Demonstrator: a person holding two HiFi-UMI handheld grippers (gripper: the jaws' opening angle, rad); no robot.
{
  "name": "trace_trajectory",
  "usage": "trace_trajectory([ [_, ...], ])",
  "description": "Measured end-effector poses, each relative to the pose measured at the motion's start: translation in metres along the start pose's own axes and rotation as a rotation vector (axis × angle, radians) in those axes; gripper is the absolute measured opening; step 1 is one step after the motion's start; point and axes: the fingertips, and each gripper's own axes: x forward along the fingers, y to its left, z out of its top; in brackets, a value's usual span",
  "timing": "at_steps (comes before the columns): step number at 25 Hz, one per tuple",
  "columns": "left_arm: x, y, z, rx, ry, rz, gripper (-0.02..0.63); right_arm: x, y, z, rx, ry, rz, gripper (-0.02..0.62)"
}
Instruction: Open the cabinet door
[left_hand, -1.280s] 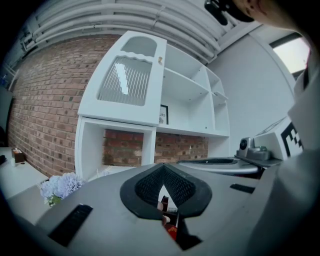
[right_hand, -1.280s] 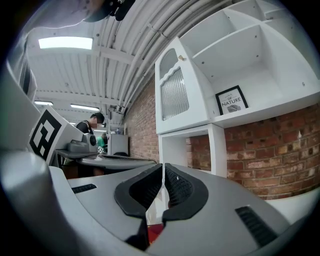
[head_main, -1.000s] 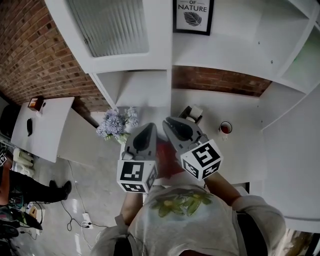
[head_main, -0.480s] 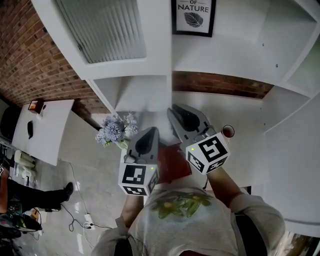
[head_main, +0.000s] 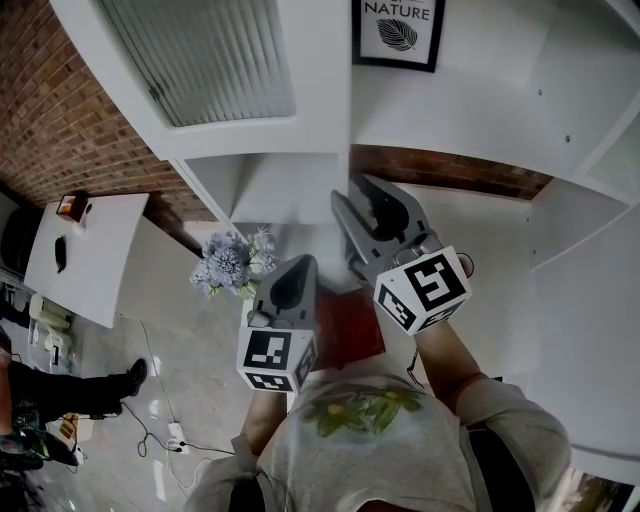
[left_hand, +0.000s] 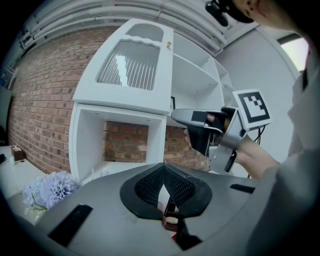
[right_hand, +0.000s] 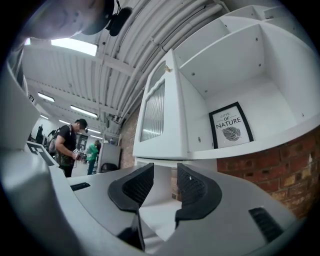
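opening, empty: jaws of right hand-held gripper (right_hand: 165, 174)

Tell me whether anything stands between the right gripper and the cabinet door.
Nothing visible does. The right gripper, whose jaws have just been opening with nothing between them, points toward the cabinet door through free air. The flowers stand off to the left, below the door and out of its path.

Two grippers (head_main: 298, 264) (head_main: 352, 196), one cabinet door (head_main: 215, 60), one framed print (head_main: 398, 30), one flower bunch (head_main: 232, 262).
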Motion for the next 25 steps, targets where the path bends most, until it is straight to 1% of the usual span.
trace_trajectory([
  [4,0.003,0.001,-0.002,-0.005,0.004,-0.004,0.011,0.008,-0.006,0.006,-0.013,-0.027,-0.007,0.130],
  [14,0.006,0.002,0.000,-0.012,0.005,-0.020,0.011,0.023,-0.021,0.014,-0.011,-0.054,-0.040,0.130],
  [20,0.008,0.002,-0.005,-0.014,0.014,-0.026,0.011,0.030,-0.024,0.015,0.001,-0.062,-0.022,0.130],
  [25,0.009,0.001,-0.009,-0.023,0.026,-0.037,0.011,0.036,-0.026,0.014,-0.005,-0.061,-0.030,0.129],
])
